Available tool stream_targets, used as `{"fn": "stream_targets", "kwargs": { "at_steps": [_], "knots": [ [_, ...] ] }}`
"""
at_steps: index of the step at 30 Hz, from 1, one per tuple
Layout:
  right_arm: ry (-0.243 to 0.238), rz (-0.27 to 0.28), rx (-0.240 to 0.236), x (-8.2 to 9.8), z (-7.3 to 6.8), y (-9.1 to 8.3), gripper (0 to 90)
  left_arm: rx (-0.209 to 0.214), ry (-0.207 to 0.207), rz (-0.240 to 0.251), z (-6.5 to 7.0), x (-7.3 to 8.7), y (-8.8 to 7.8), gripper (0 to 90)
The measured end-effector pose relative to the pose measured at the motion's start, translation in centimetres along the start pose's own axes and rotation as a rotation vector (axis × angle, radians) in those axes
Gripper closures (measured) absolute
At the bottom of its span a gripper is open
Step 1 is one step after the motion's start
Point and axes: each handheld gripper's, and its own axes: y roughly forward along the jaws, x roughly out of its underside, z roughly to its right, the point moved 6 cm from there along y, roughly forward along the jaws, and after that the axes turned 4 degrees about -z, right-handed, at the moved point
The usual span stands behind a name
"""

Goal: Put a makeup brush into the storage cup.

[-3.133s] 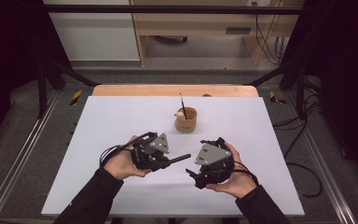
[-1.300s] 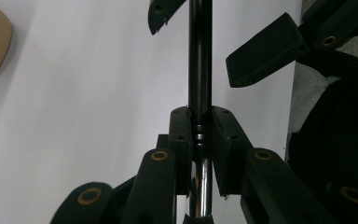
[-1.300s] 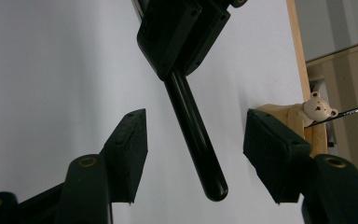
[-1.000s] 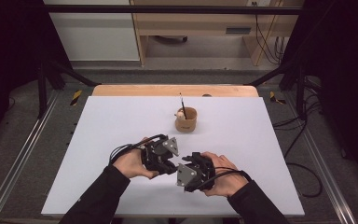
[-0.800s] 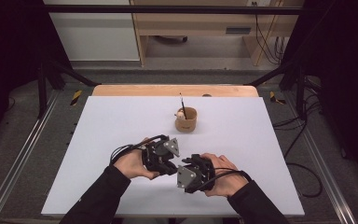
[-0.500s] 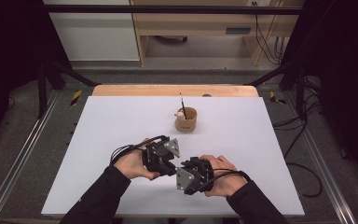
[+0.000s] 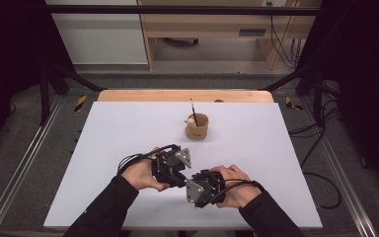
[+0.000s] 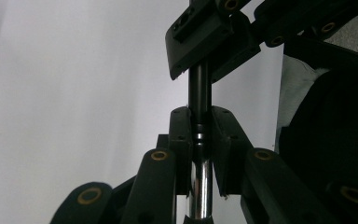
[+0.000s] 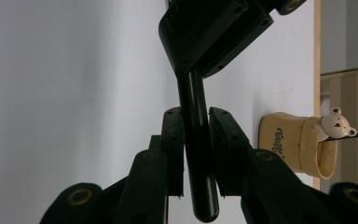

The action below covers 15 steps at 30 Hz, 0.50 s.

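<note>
A slim pen (image 8: pixel 199 93), black with a silver section, spans between my two grippers over the near middle of the white table (image 7: pixel 103 148). My left gripper (image 7: pixel 179 176) is shut on it where black meets silver (image 8: pixel 200 140). My right gripper (image 7: pixel 193 182) faces it. Its jaws have just been closing, and its pads now press on the pen's black rounded end (image 9: pixel 196 154). In the right gripper view the left gripper's jaws (image 9: pixel 205 46) clamp the pen farther up. The left gripper view shows the right gripper's jaws (image 8: pixel 209 51) doing the same.
A tan cup (image 7: pixel 197 127) with a small bear figure (image 9: pixel 333 123) on its rim stands at the table's far middle, with a thin dark pen (image 7: pixel 193 106) sticking up from it. A wooden strip (image 7: pixel 185 95) runs along the far edge. Cables (image 7: pixel 316 177) trail off to the right.
The right hand came in to the left and met the left gripper over the pen. In the last second neither hand has shifted.
</note>
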Motion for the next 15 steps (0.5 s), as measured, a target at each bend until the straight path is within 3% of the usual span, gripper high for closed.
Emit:
{"fn": "stream_targets", "kwargs": {
  "at_steps": [8, 11, 15],
  "knots": [
    [-0.007, 0.008, -0.009, -0.01, -0.04, 0.01, 79.4, 0.001, 0.004, 0.034, -0.1, 0.19, -0.5, 77.8],
    [0.014, 0.015, -0.016, -0.02, -0.01, 0.01, 79.5, -0.009, -0.001, 0.048, -0.18, 0.26, -0.65, 77.2],
    [0.035, 0.014, -0.02, 0.22, 0.14, 0.13, 79.5, -0.029, -0.006, 0.099, -0.29, 0.22, -0.87, 68.3]
  ]
}}
